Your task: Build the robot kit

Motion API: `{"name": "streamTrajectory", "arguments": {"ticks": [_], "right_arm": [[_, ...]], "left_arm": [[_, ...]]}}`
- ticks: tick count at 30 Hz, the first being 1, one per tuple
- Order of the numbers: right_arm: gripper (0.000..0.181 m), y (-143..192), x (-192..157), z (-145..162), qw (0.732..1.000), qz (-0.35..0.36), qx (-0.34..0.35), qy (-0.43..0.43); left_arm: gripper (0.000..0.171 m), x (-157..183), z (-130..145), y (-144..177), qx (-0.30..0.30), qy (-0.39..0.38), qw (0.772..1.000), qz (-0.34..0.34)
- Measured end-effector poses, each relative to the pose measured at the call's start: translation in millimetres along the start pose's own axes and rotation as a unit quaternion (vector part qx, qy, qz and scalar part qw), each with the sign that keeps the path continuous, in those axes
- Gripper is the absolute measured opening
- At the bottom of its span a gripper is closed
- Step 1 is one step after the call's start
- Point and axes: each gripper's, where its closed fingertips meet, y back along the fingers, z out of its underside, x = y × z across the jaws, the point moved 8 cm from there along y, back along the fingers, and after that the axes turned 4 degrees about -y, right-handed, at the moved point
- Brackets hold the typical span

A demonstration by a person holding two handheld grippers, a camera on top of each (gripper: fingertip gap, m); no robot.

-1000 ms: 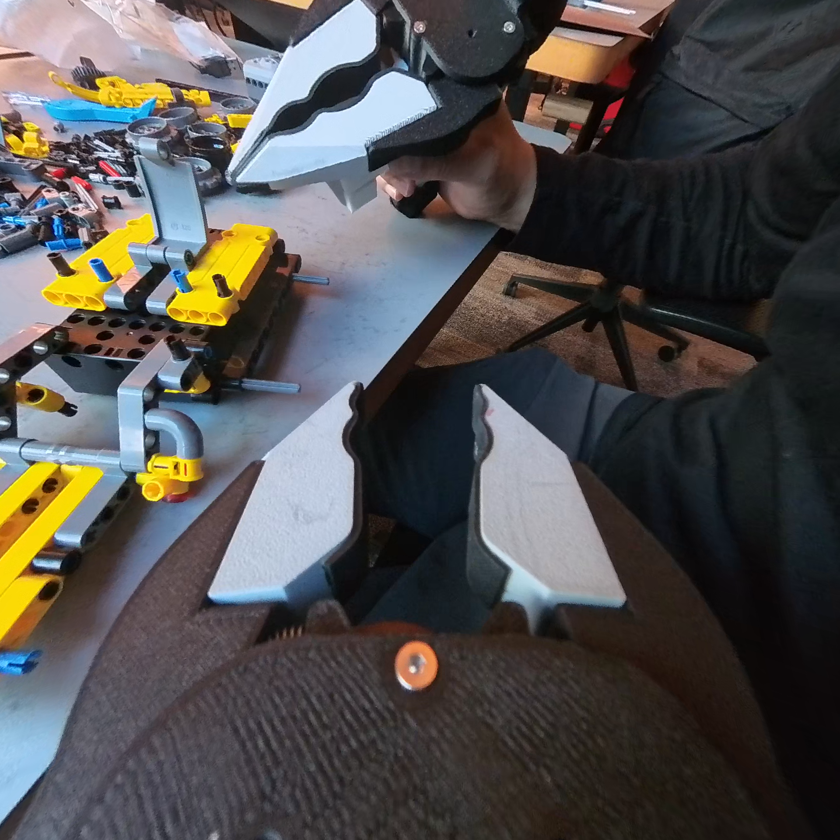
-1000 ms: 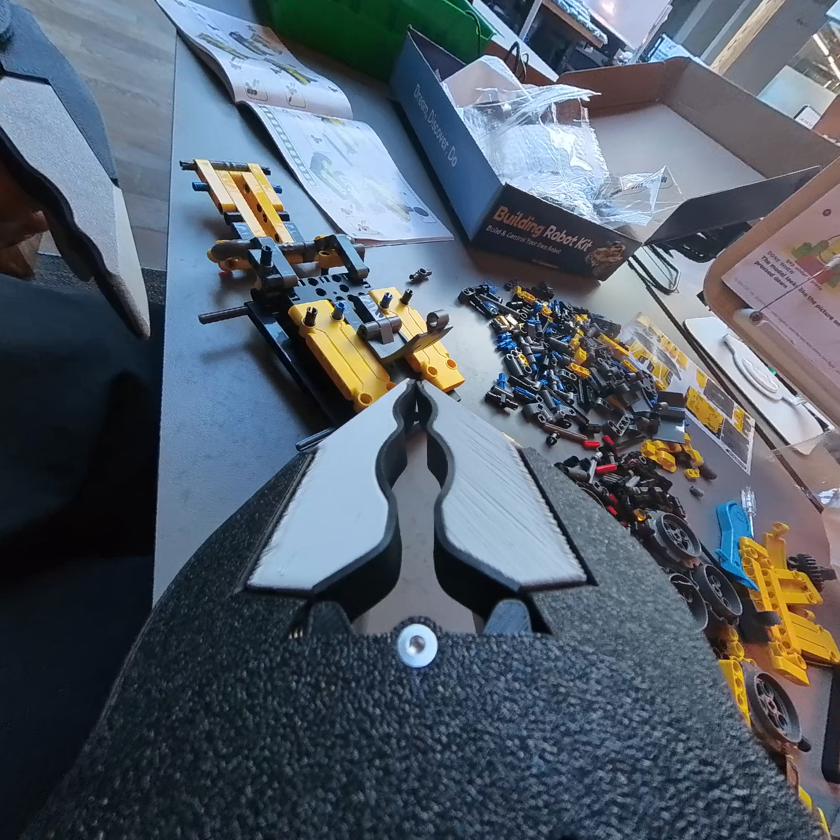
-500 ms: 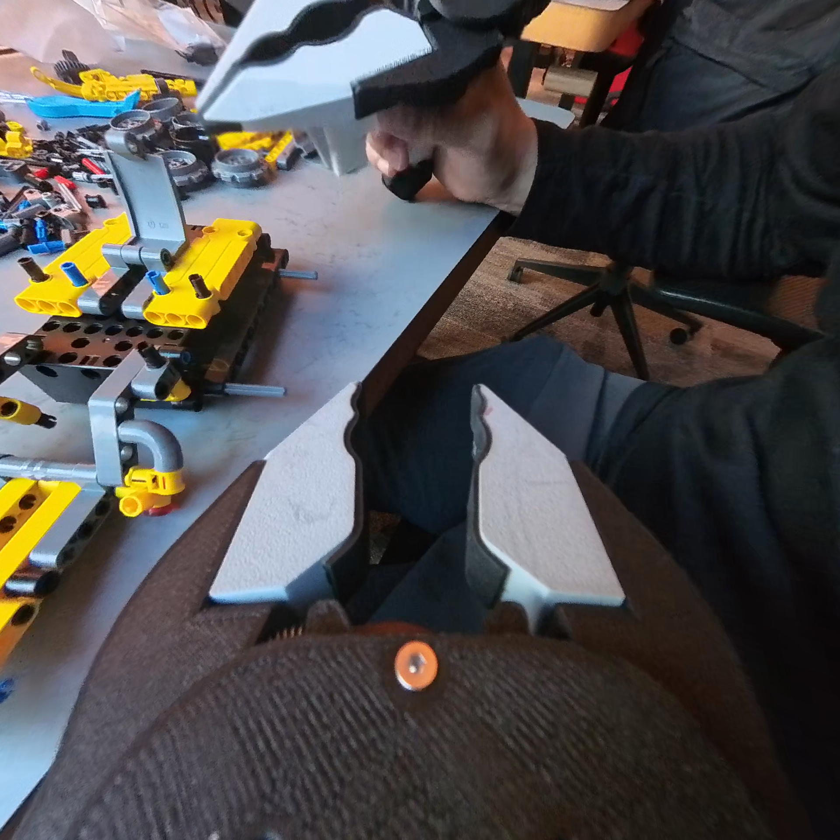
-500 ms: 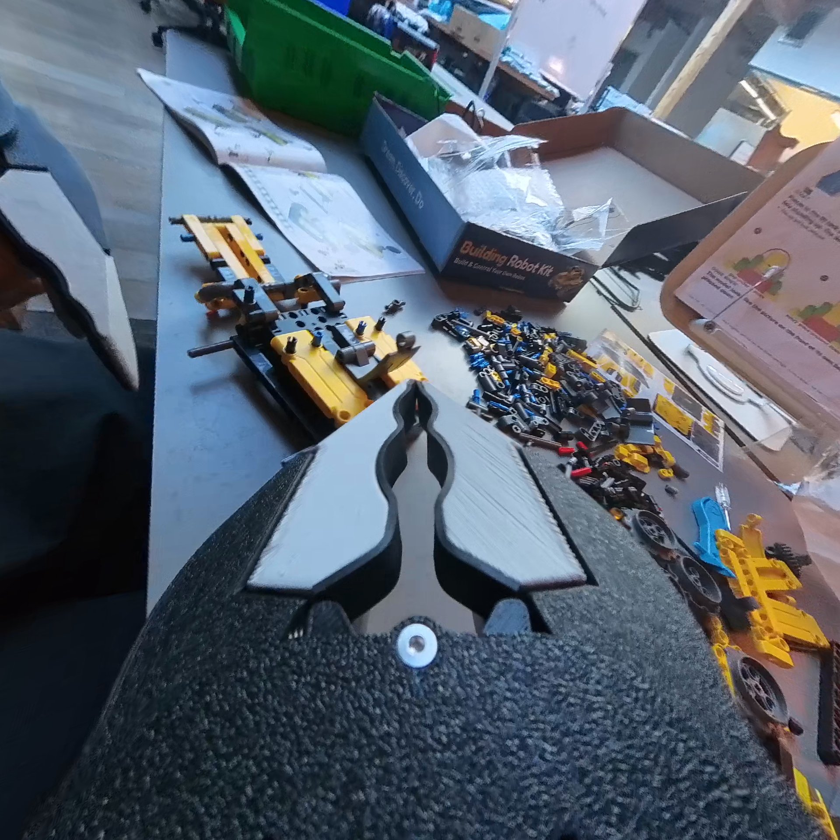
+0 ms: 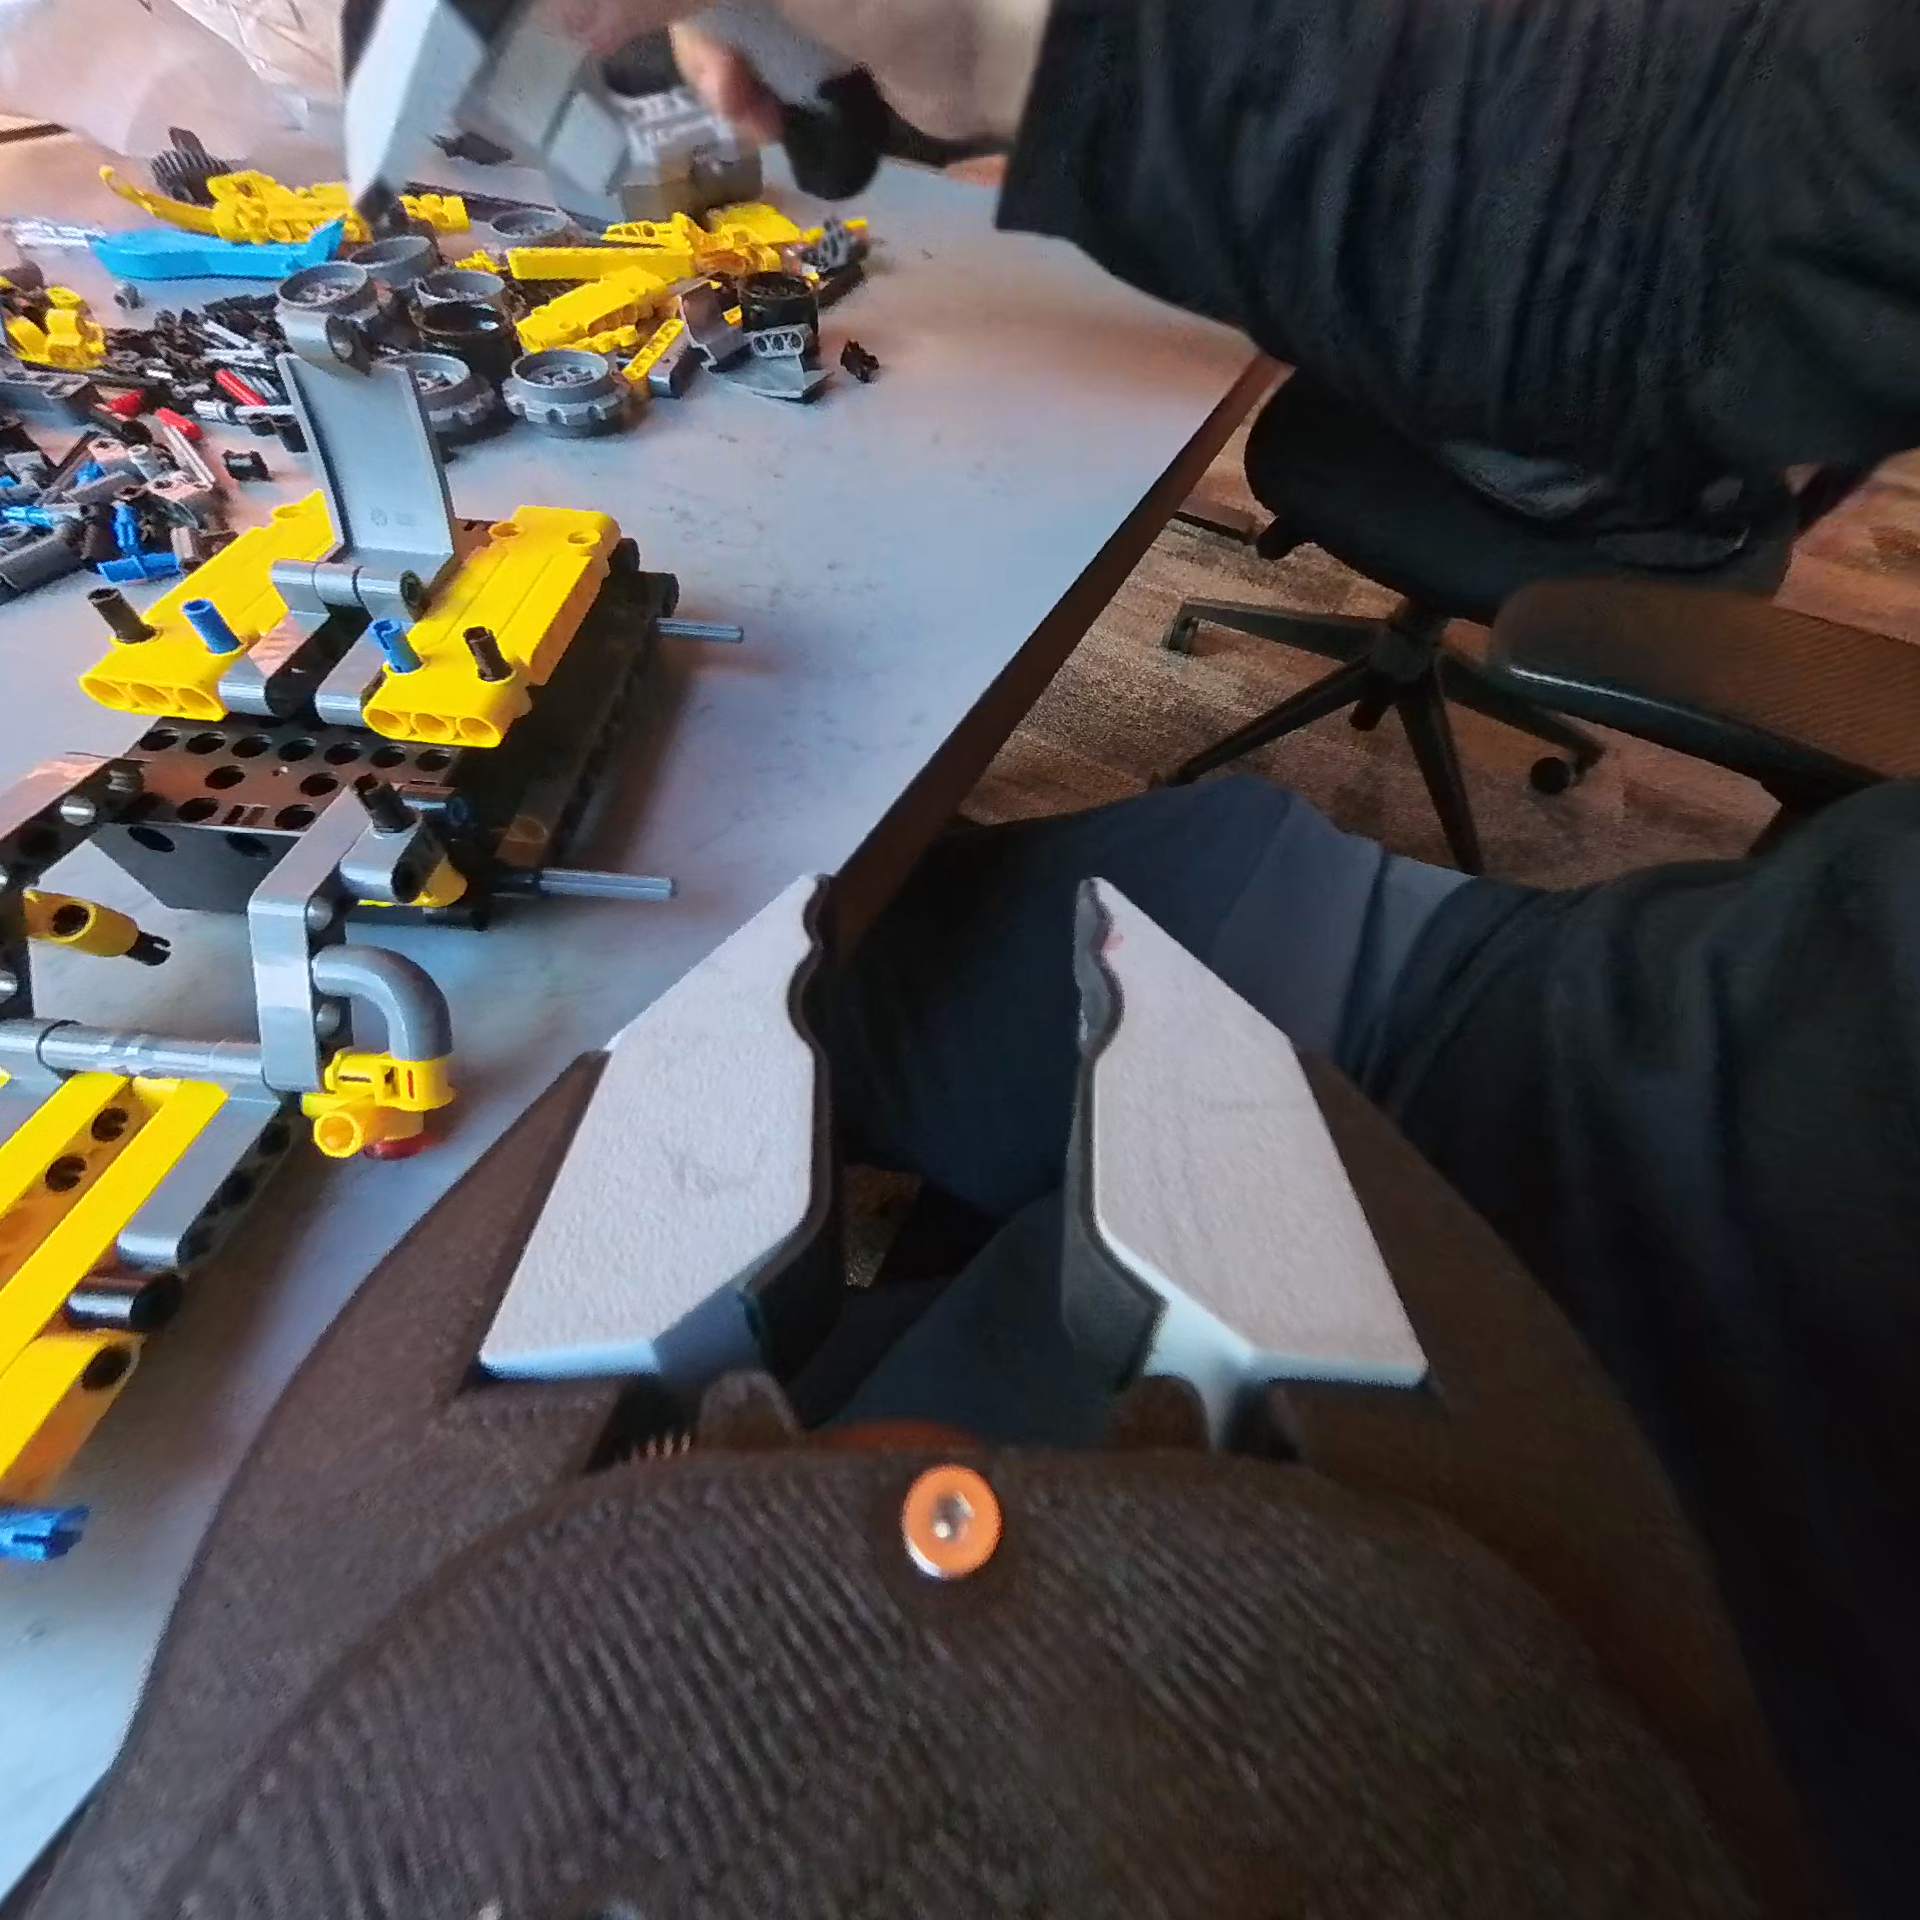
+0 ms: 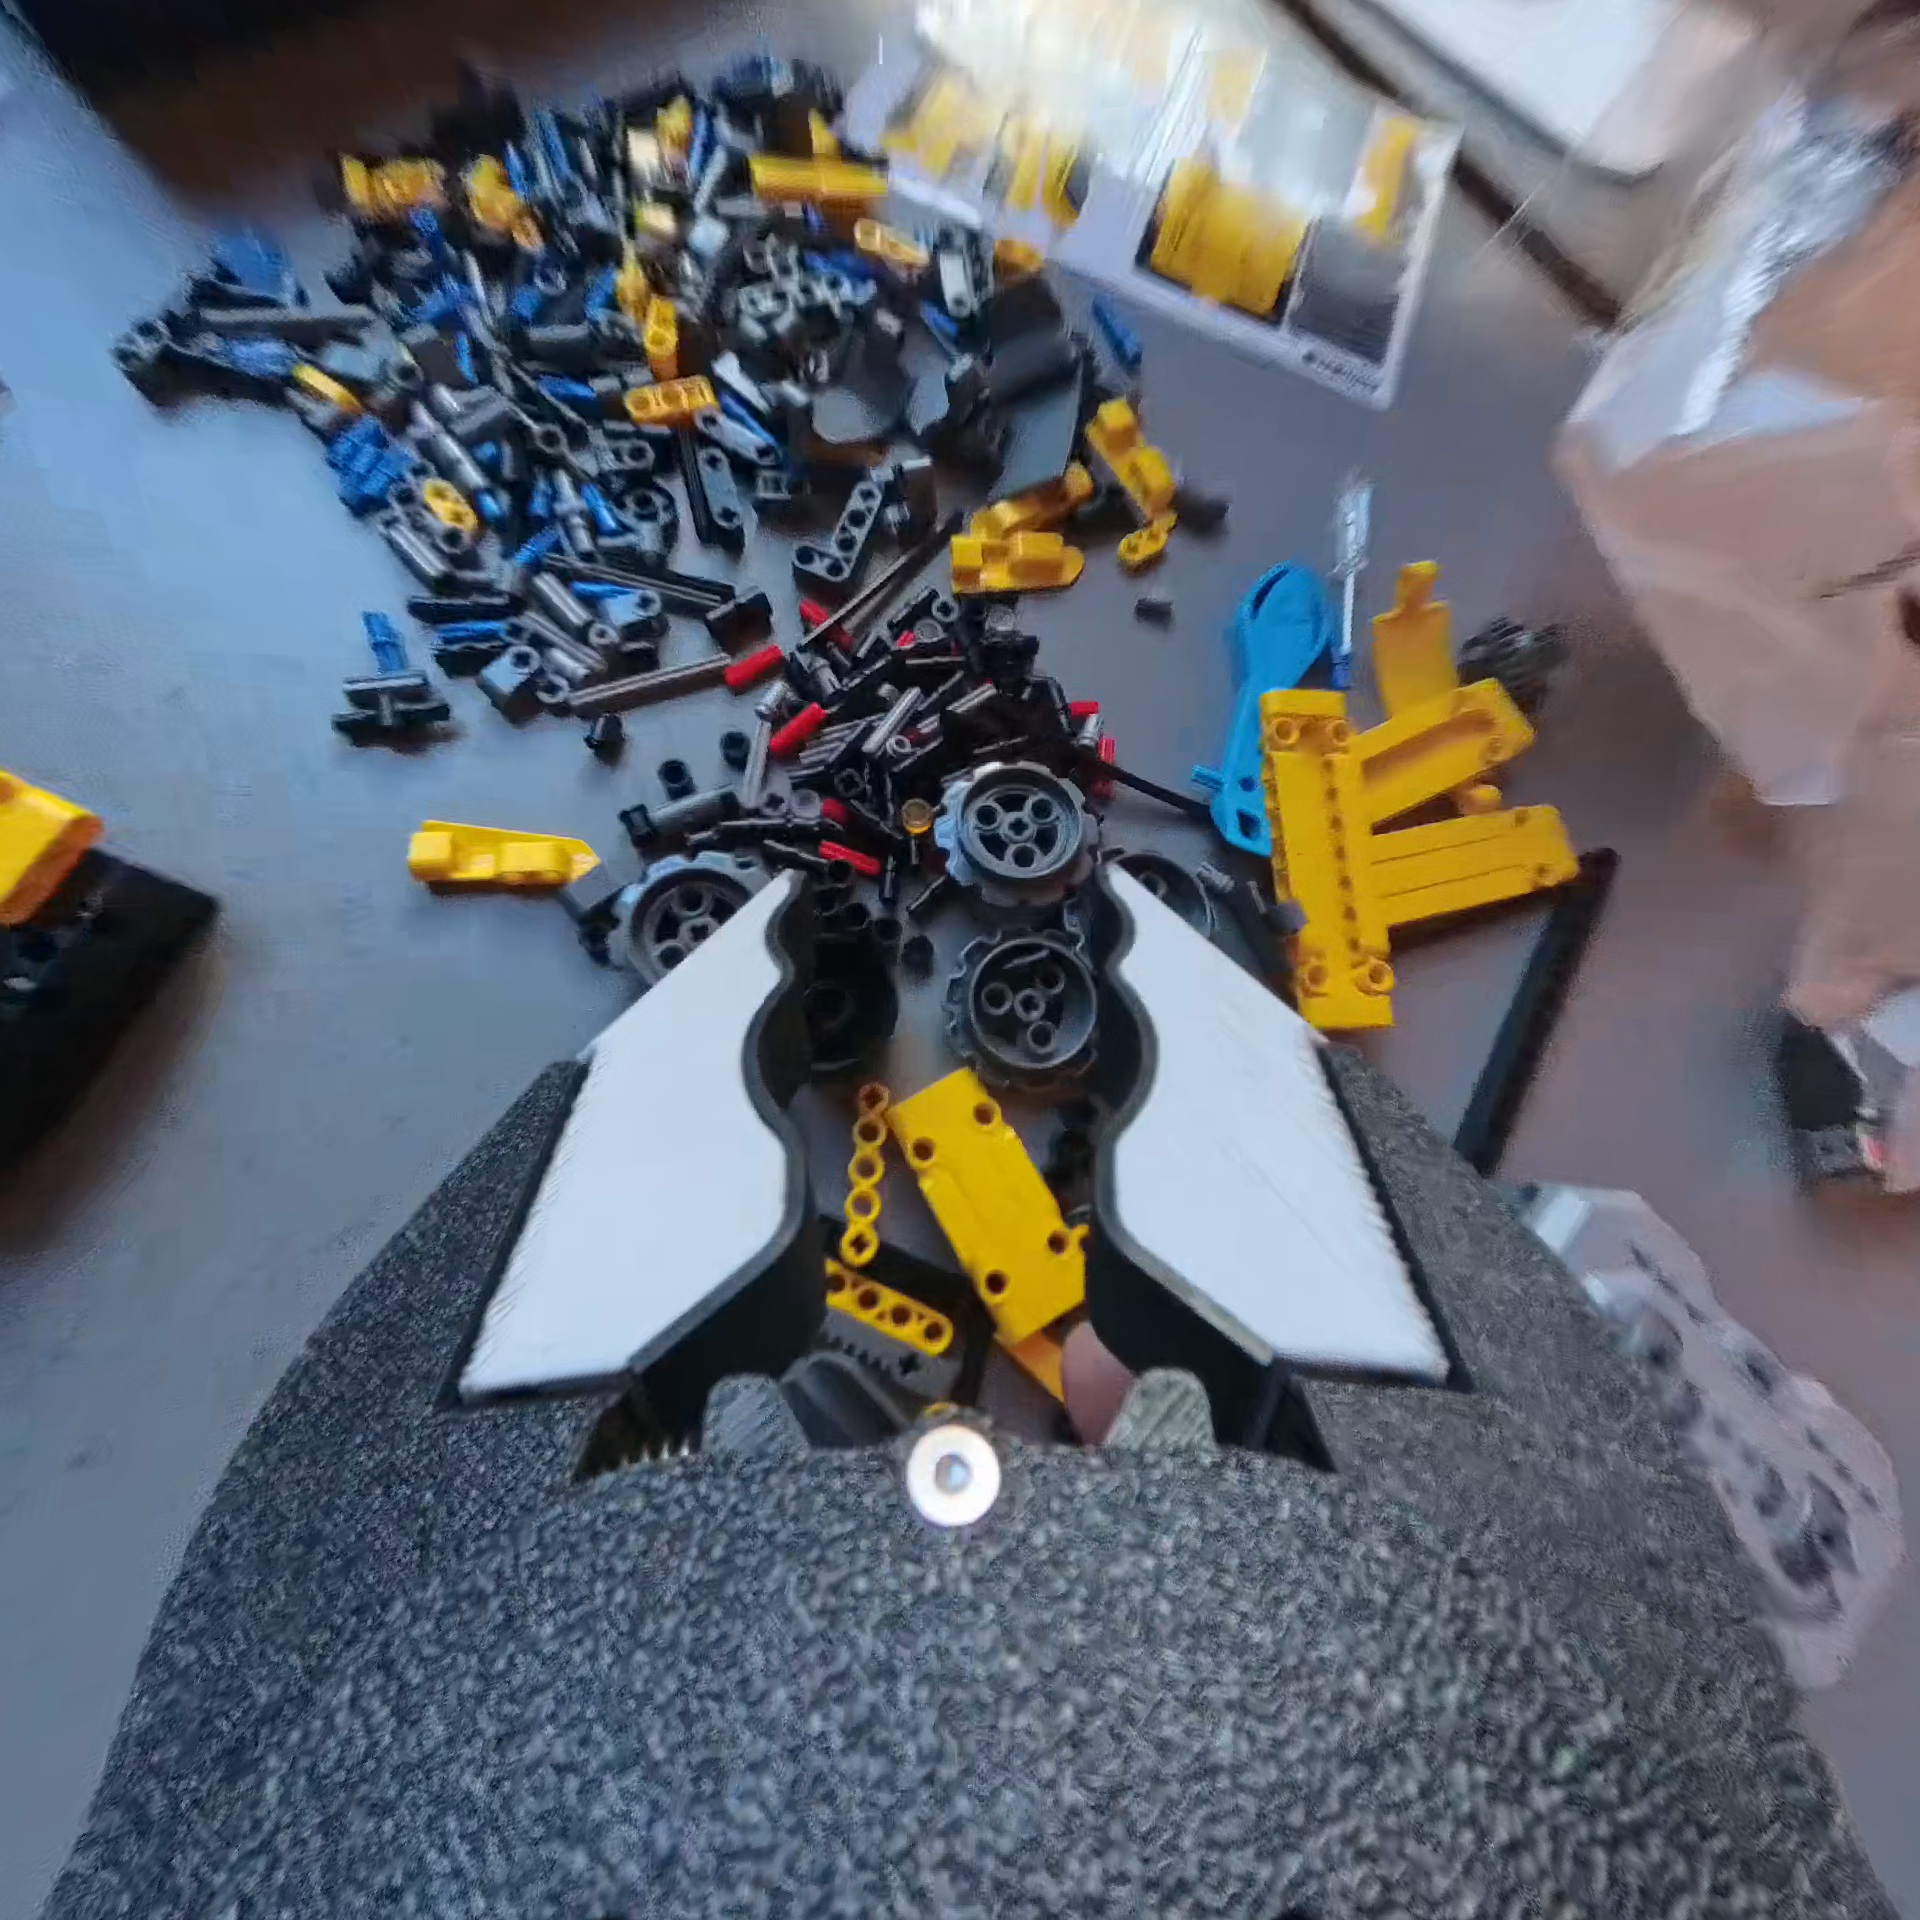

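R claw [image 6: 948, 899]: spread, hovering over black wheels [image 6: 1023, 1003] w/ yellow beams [image 6: 982, 1195] under it.
L claw [image 5: 948, 914]: spread, empty, hanging past desk [image 5: 883, 499] edge.

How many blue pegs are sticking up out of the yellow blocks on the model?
2. One blue peg stands on the left yellow block. The other stands on the right yellow block. The grey plate between them may hide more.

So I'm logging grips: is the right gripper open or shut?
Open. The right gripper has a wide gap between its fingers, with wheels and yellow beams visible through it; nothing is clamped.
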Motion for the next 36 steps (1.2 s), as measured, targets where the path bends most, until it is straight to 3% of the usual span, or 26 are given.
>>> {"name": "streamTrajectory", "arguments": {"ticks": [7,10,13,18,22,26,30,36], "right_arm": [[0.041,-48,20,-10,0.993,-0.046,-0.109,0.014],[0.036,-50,17,-12,0.992,-0.057,-0.113,0.023],[0.036,-38,9,-15,0.994,-0.041,-0.097,0.04],[0.036,6,-33,-11,0.993,-0.081,-0.054,0.067],[0.036,37,-79,15,0.984,-0.15,-0.037,0.088],[0.037,33,-110,52,0.978,-0.172,-0.062,0.102],[0.049,28,-117,60,0.979,-0.165,-0.061,0.102],[0.046,44,-85,19,0.981,-0.16,0.009,0.109]], "left_arm": [[0.042,0,-1,3,0.004,0.003,1.0,0.004],[0.042,-1,-1,3,0.005,0.007,1.0,0.004],[0.043,-1,0,3,0.003,0.008,1.0,0.006],[0.043,-1,-1,4,0.006,0.01,1.0,0.005],[0.042,-1,-1,4,0.007,0.014,1.0,0.005],[0.042,-1,-1,3,0.005,0.015,1.0,0.006],[0.042,2,-1,2,0.001,0.007,1.0,0.005],[0.042,2,0,0,-0.004,0.001,1.0,0.002]]}}
